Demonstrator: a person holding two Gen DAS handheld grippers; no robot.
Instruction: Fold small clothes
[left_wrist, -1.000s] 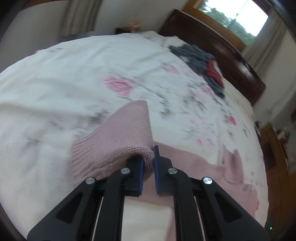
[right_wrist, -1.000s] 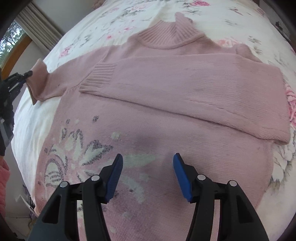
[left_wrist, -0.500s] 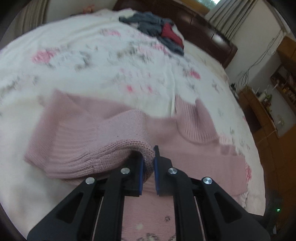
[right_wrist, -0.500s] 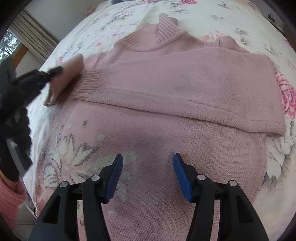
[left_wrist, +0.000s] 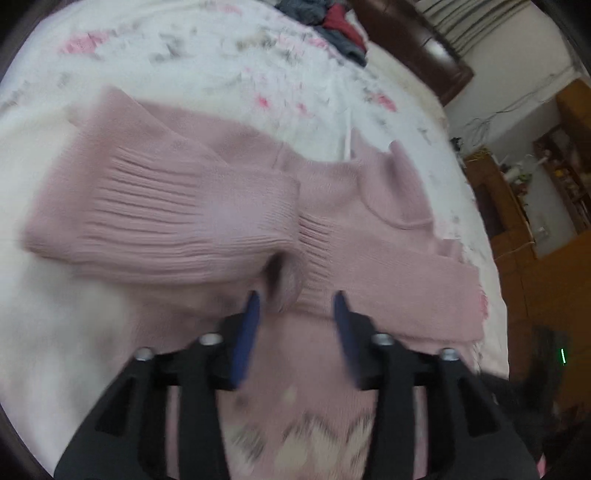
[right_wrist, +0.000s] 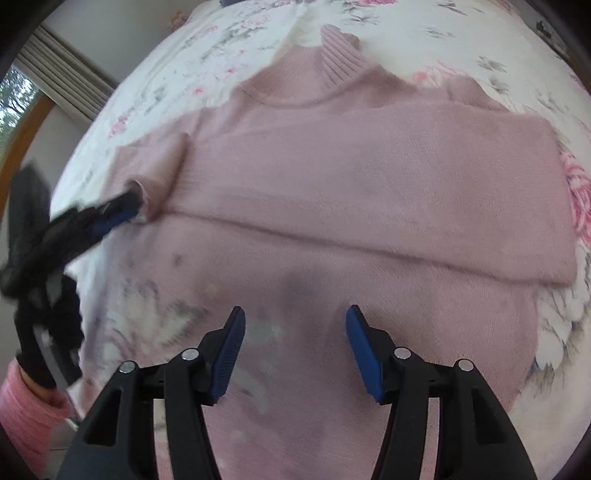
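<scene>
From my remote seat, the pink sweater (right_wrist: 369, 206) lay spread flat on the bed (right_wrist: 229, 40), its ribbed collar (right_wrist: 338, 55) pointing toward the far edge of the floral sheet. One sleeve (right_wrist: 388, 184) was folded straight across the chest, reaching nearly from side to side. The other sleeve's ribbed cuff (left_wrist: 177, 210) was doubled over on the sweater's opposite side, lying just ahead of my left claw (left_wrist: 295, 314).

My left claw was released, its blue pads (left_wrist: 247, 332) spread apart with a small lump of knit just between their tips (the view was motion-blurred, so I could not tell whether the fabric touched either pad). In the right wrist view that same claw (right_wrist: 122, 210) showed at the left side of the sweater, right at the folded cuff, held by a black-gloved hand (right_wrist: 40, 280) with a pink sleeve (right_wrist: 22, 413) at the wrist.

My right claw (right_wrist: 295, 325) hung released above the sweater's lower front, over its pale patterned part, gripping nothing.

A heap of dark and red clothes (left_wrist: 328, 22) sat near the bed's far corner by the wooden headboard (left_wrist: 417, 48).
</scene>
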